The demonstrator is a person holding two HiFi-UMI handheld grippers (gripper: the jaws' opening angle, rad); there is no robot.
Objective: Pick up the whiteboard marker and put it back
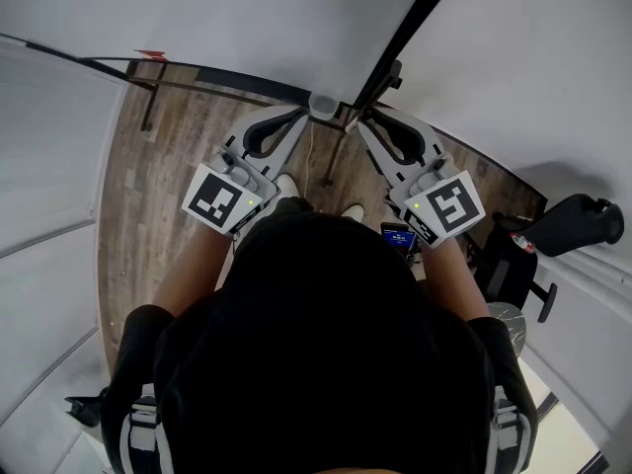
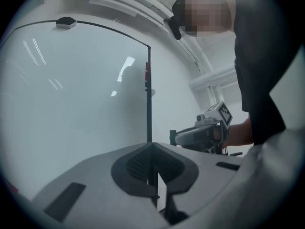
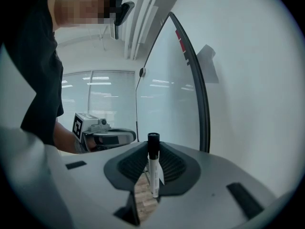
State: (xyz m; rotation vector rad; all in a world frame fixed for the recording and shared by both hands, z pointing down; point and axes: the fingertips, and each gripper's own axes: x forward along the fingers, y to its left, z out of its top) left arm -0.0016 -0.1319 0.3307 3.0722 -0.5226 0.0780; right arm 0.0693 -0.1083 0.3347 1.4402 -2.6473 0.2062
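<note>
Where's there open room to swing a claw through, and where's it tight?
Free: bare wood floor left of the left claw, bordered by the whiteboard frame and a white panel. Crowded: a black chair stands close on the right claw's side; that claw holds the marker.

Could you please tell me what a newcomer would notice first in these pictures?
A black-capped whiteboard marker stands upright, clamped between the jaws of the right gripper. Behind the left gripper, whose jaws are shut with nothing between them, a large whiteboard fills the view.
</note>
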